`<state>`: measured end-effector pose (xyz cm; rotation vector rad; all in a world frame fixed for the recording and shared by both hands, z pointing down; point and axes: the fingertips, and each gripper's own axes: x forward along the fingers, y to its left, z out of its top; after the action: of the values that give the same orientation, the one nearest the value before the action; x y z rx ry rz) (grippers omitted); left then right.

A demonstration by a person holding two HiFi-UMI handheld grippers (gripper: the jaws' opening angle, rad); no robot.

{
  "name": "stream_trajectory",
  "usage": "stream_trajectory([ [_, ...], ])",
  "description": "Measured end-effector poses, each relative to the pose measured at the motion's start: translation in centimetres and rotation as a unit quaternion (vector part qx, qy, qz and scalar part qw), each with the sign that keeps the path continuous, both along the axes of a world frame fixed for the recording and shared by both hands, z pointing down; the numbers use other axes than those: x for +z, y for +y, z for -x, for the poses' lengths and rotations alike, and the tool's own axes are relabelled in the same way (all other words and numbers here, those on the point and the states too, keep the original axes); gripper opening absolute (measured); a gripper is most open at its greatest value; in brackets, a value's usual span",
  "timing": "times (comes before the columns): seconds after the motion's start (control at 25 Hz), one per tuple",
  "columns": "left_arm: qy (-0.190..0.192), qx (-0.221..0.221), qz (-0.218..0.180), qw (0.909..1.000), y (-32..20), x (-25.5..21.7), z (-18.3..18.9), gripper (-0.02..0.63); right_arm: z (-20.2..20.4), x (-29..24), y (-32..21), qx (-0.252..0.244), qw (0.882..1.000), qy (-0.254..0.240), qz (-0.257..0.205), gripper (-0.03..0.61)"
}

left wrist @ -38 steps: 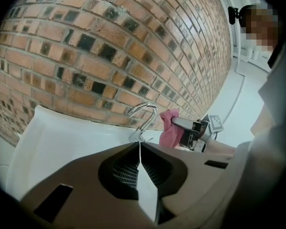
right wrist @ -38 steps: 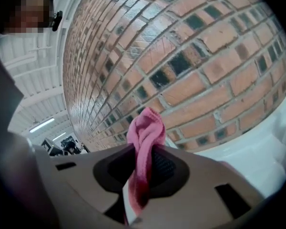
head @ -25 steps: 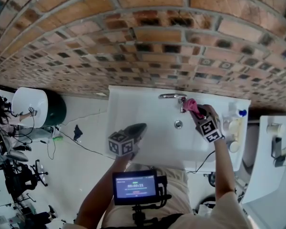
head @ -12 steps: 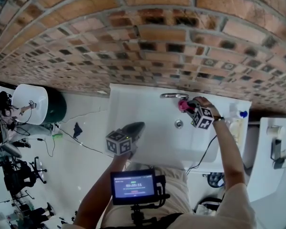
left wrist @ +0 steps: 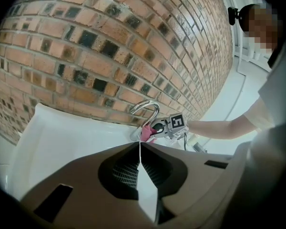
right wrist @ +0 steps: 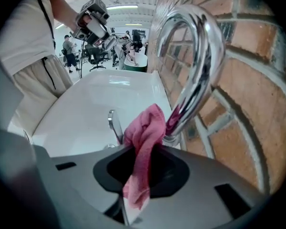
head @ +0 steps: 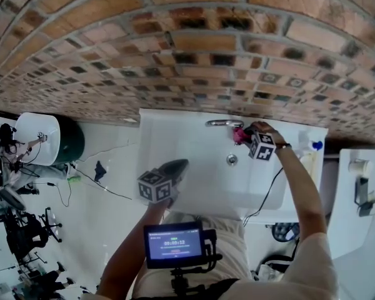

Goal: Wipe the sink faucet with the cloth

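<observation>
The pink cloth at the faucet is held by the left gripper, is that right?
Not quite. The pink cloth at the faucet is held by the right gripper, as the right gripper view shows. The left gripper is shut with nothing in it.

- I work in a big open hall: strip lights (right wrist: pixel 121 7) overhead, office chairs (head: pixel 22 230) about.
- A white sink (head: pixel 187 139) stands against a brick wall (head: pixel 187 55).
</observation>
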<state>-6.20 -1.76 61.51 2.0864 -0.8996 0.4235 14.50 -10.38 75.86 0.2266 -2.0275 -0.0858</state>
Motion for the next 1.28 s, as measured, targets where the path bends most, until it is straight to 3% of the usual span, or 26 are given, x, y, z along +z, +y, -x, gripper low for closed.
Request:
stream_trajectory([
  [0.16,0.005,0.0,-0.003,1.0,-0.4,-0.2,-0.4,-0.006,-1.4,0.2,0.5,0.035,0.999,0.018,0.003,0.077],
  [0.36,0.006,0.003,-0.003,1.0,-0.4,-0.2,-0.7,-0.006,-4.0,1.9,1.8,0.109,0.992,0.039,0.045,0.077],
  [0.52,0.006,0.006,-0.001,1.0,-0.1,0.1,-0.9,-0.006,-6.2,3.7,4.6,0.101,0.985,0.116,0.082,0.077],
  [0.6,0.007,0.005,-0.001,1.0,0.0,0.2,-1.0,-0.006,-7.0,4.2,6.0,0.125,0.979,0.112,0.112,0.077],
  [0.64,0.008,0.005,-0.001,1.0,0.0,0.1,-1.1,-0.006,-7.1,4.1,6.2,0.161,0.974,0.086,0.131,0.077],
  [0.68,0.009,0.006,-0.001,0.9999,-0.1,0.1,-1.2,-0.006,-7.1,3.6,5.9,0.212,0.964,0.044,0.152,0.077],
  [0.72,0.01,0.006,-0.001,0.9999,-0.1,0.1,-1.3,-0.006,-6.9,2.8,5.1,0.272,0.946,-0.014,0.174,0.077],
  [0.76,0.01,0.007,-0.001,0.9999,-0.1,0.1,-1.3,-0.006,-6.6,1.9,3.9,0.334,0.919,-0.079,0.194,0.077],
  [0.84,0.01,0.007,0.0,0.9999,0.0,0.2,-1.3,-0.006,-6.9,0.9,1.2,0.442,0.848,-0.185,0.227,0.077],
  [0.88,0.01,0.007,0.001,0.9999,0.1,0.2,-1.4,-0.006,-7.3,0.8,0.1,0.481,0.817,-0.214,0.234,0.077],
  [0.92,0.01,0.007,0.002,0.9999,0.1,0.2,-1.4,-0.006,-7.7,0.9,-0.9,0.511,0.795,-0.227,0.234,0.077],
  [1.0,0.008,0.007,0.002,0.9999,0.2,0.2,-1.5,-0.006,-8.0,1.4,-2.3,0.546,0.774,-0.227,0.228,0.077],
  [1.16,0.005,0.004,0.0,1.0,0.1,0.1,-1.3,-0.006,-6.7,2.7,-3.8,0.566,0.761,-0.218,0.231,0.077],
  [1.28,0.005,0.001,0.0,1.0,0.0,0.1,-1.1,-0.006,-5.6,3.6,-4.4,0.582,0.739,-0.228,0.252,0.077],
])
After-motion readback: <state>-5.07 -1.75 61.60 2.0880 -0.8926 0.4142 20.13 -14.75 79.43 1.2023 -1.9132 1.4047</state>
